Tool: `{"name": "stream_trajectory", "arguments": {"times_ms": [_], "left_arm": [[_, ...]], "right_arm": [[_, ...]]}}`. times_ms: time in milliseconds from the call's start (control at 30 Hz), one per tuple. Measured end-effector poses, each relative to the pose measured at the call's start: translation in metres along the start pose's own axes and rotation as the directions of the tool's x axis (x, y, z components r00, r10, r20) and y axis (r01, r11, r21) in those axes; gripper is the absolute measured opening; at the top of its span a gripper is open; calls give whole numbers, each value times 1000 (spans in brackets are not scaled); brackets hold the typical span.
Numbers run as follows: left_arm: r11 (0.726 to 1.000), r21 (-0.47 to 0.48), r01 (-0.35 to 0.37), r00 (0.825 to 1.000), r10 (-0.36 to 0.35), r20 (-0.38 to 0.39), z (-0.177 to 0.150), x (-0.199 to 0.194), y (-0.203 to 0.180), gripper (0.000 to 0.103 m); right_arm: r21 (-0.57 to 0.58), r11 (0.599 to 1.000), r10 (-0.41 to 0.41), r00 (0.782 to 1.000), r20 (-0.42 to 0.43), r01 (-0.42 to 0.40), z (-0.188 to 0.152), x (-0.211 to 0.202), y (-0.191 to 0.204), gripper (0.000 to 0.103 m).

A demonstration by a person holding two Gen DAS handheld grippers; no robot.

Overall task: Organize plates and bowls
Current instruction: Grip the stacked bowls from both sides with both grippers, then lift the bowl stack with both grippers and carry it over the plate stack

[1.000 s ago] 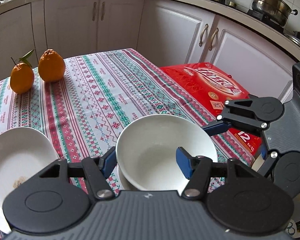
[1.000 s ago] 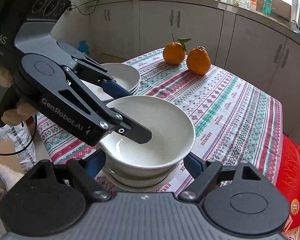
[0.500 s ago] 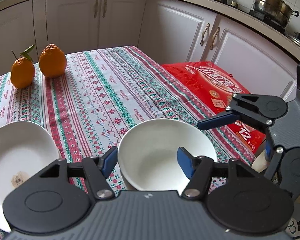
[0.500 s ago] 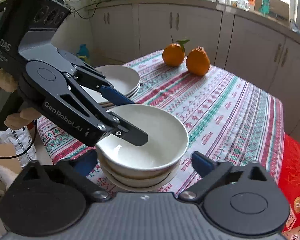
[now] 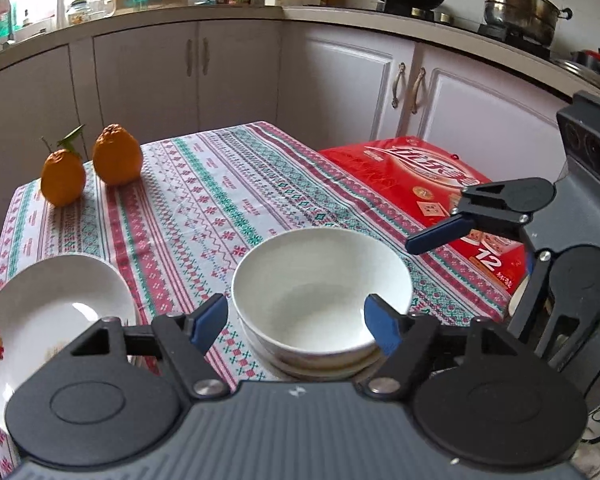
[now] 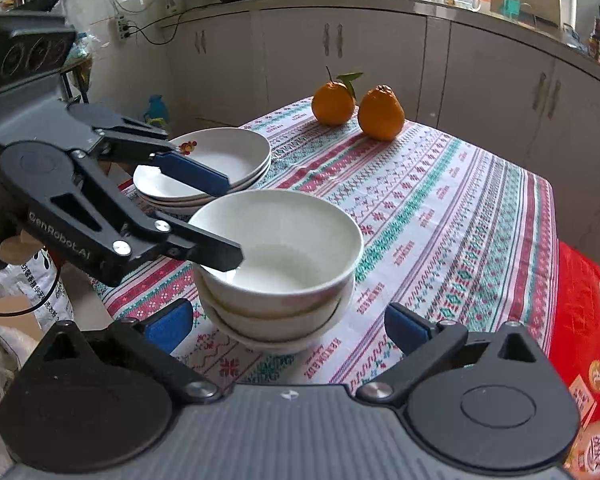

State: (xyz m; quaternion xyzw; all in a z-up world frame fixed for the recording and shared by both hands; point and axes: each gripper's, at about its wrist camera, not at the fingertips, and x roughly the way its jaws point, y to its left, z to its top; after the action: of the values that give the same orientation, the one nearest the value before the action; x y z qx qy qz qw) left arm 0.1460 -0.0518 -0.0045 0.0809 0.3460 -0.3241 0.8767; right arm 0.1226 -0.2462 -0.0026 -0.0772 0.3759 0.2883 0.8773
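Task looks nearly done, judging by the layout: bowls are nested in one stack (image 6: 278, 280) at centre of the right wrist view, approx 3 deep, top bowl (image 5: 320, 292) sitting level, centre-low in the left wrist view. Plates are piled too: plate stack (image 6: 212, 168) sits left of centre in the right wrist view, just beside the bowls & behind them, several rims visible; same stack shows lower left in the left wrist view (image 5: 48, 320), top plate w/ small flower print.

Left gripper (image 5: 296, 322) is spread wide, blue pads either side of the top bowl's near rim; from the right wrist view one finger hangs over the bowl's inside, the other out over the plates, so prob not pinching anything. Right gripper (image 6: 288, 328) also wide open, holding nothing, low in frame just short of the bowl stack.

No loose bowl or plate seen on the tablecloth (image 6: 440, 216); only two oranges (image 6: 356, 106) at its far end, upper centre. What's left, I'd guess: back both grippers off, maybe nudge stacks straight
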Motion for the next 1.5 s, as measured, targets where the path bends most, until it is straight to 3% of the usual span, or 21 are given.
{"name": "stream_trajectory", "arguments": {"times_ms": [133, 267, 333, 500, 700, 967, 1167, 1500], "left_arm": [[1000, -10, -2, 1000, 2, -2, -1, -3, 3, 75], [1000, 23, 1, 1000, -2, 24, -3, -19, 5, 89], [999, 47, 8, 1000, -9, 19, -7, -27, 6, 91], [993, 103, 49, 996, -41, -76, -25, -23, 11, 91], [989, 130, 65, 984, -42, -176, -34, 22, 19, 91], [955, 248, 166, 964, -104, -245, -29, 58, 14, 91], [897, 380, 226, 959, -136, -251, -22, 61, 11, 89], [887, 340, 314, 931, -217, -295, -14, 65, 17, 84]], "right_arm": [[-1, 1000, -14, 1000, -13, 14, -4, 0, 1, 103], [-36, 999, -32, 999, -38, 30, -9, 3, 1, 103], [-73, 996, -48, 997, -59, 44, -12, 8, 3, 103], [-163, 985, -67, 993, -100, 50, -15, 23, 6, 103], [-244, 970, -50, 989, -139, 14, -8, 45, 3, 103], [-371, 923, 23, 976, -218, -104, 4, 68, -2, 103], [-438, 875, 96, 962, -256, -205, 15, 70, -4, 102], [-435, 847, 178, 934, -309, -305, 27, 82, -12, 96]]}}
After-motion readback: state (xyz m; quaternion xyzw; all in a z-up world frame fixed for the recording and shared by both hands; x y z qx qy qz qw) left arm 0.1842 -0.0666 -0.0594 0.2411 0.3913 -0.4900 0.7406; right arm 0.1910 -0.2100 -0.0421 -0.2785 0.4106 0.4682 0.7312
